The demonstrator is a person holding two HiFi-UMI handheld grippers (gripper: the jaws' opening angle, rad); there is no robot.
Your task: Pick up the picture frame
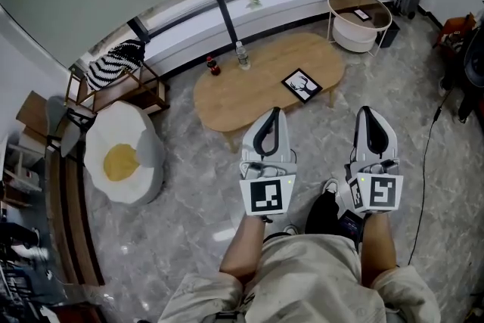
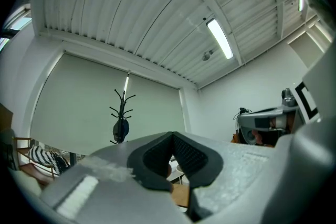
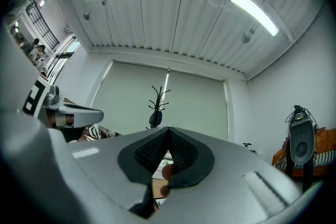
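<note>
The picture frame (image 1: 301,85) is seen lying flat near the right end of the oval wooden bench (image 1: 242,98), well apart from both claws. The left claw (image 1: 270,114) and the right claw (image 1: 370,114) are held side by side above the floor (image 1: 197,163), each with its jaws closed tip to tip and empty.
</note>
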